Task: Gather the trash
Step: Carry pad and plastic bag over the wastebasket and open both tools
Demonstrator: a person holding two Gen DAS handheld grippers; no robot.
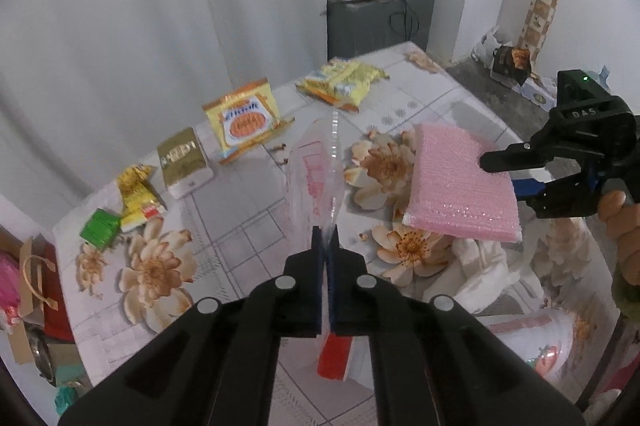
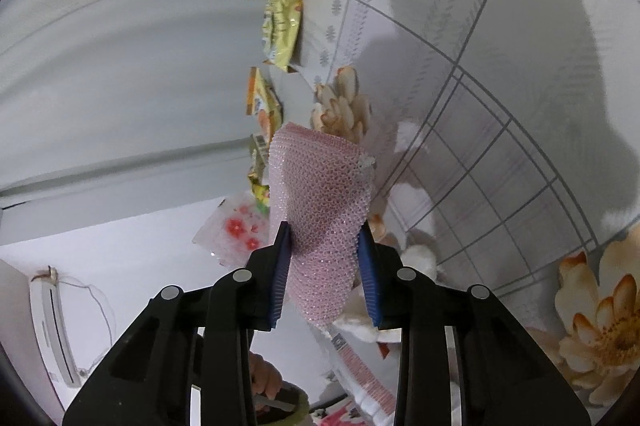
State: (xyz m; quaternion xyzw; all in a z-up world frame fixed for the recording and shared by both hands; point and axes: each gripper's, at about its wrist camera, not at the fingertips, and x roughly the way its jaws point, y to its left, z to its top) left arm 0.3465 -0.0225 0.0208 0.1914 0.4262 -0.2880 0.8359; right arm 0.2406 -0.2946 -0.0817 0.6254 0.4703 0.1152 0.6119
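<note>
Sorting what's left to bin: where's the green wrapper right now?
In the left wrist view, the green wrapper lies at the table's far left edge, touching the yellow packet.

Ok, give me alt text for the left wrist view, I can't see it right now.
The left gripper pinches the edge of a clear plastic bag over a flower-print tablecloth. At right, the right gripper holds a pink bubble-wrap pouch above the table. Snack wrappers and a gold box lie along the far edge.
</note>
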